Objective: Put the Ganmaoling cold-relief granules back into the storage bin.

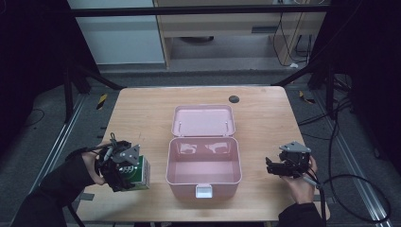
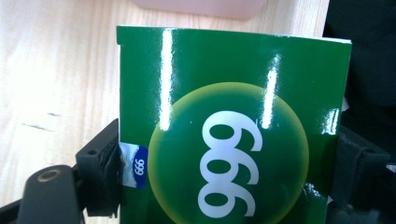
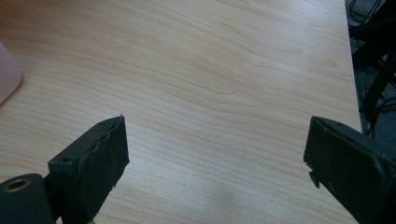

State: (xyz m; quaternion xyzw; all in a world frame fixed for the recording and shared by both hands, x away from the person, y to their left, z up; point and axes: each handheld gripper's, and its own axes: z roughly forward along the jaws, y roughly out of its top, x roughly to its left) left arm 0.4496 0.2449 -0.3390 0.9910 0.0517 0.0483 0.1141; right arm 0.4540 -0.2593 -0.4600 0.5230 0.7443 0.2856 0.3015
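The step in hand appears to be the transfer of the green box into the pink case. The left tool is clenched on the box: in the left gripper view its two black jaws press against the box's opposite side faces, with the printed front panel turned to the camera. In the high view the box stands at the left front of the surface, just beside the case's left wall but apart from it. Whether the box rests on the surface or is slightly lifted cannot be told.

The case sits at the centre of the surface with its lid folded back flat behind it. Its interior is unobstructed, and the white latch faces the person.

The next move probably calls for raising the box above the case's left rim, carrying it to the right over the opening, then lowering it inside before release. The rim must be cleared to avoid nudging the case.

The left hand grips its tool from the outer side, forearm entering from the lower left corner. The right tool is released, jaws spread wide over bare wood, pointing toward the case's right wall at a clear distance. The right hand holds it low near the front edge.
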